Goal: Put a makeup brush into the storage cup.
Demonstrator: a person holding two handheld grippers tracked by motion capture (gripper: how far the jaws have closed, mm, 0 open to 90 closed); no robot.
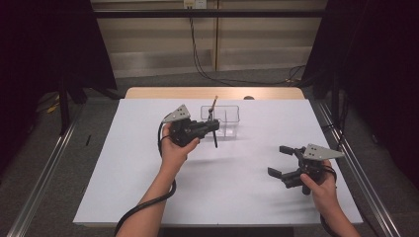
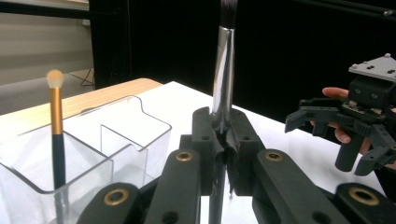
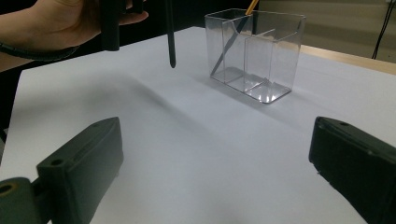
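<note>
Black-handled makeup brush with silver ferrule (image 2: 223, 74) clamped upright between jaws of left gripper (image 1: 207, 127), lifted off white table sheet (image 1: 232, 192), just beside clear plastic 2-compartment organizer box (image 1: 228, 118). Gold-handled brush with pale tip (image 2: 56, 116) already standing in 1 compartment. Probably next: drop held brush into box; not yet in. Right gripper (image 1: 286, 163) spread wide, empty, well apart.

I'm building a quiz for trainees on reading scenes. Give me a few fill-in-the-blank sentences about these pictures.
1. The left gripper is shut on a brush with a ____ ferrule.
2. The gold-handled brush stands inside the clear ____.
3. The right gripper has its jaws ____ and holds nothing.
4. The organizer rests on the ____ table cover.

Missing words: silver; organizer; open; white
</note>
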